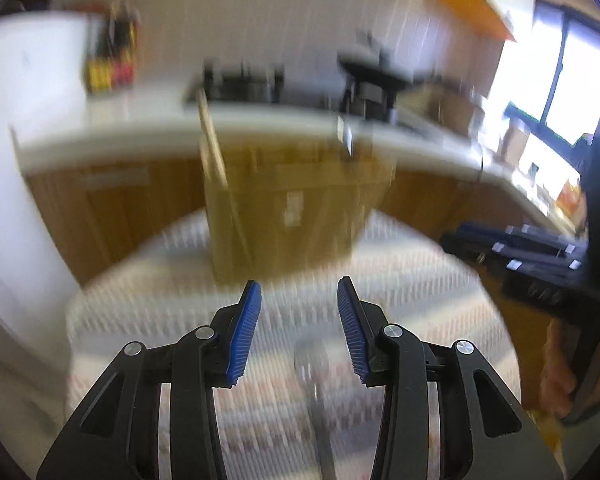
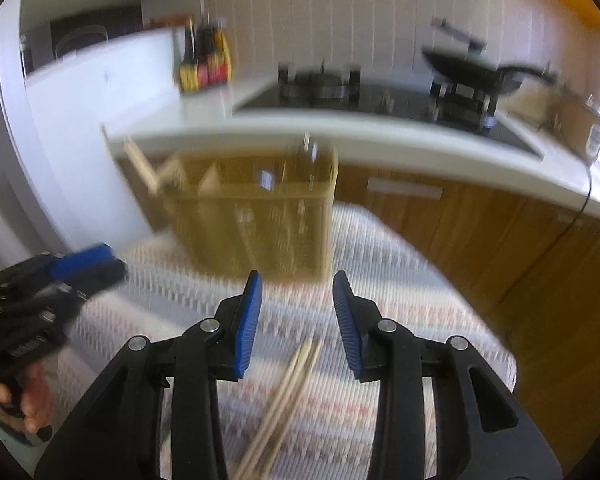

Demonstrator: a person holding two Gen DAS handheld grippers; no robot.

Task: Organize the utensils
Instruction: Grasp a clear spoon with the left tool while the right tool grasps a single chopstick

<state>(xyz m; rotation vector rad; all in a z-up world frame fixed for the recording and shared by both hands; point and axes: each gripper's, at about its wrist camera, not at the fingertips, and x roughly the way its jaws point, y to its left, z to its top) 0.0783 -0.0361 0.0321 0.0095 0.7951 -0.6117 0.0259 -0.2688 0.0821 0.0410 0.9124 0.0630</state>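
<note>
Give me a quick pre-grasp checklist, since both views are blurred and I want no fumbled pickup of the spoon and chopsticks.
1. Left gripper open, nothing between its pads: ok.
2. Right gripper open, nothing held: ok.
3. Spoon lies on the cloth below the left gripper, between its fingers in view: ok.
4. Chopsticks lie below the right gripper: ok.
5. Utensil holder upright ahead: ok.
6. Which holder compartment is free: cannot tell, blurred.
</note>
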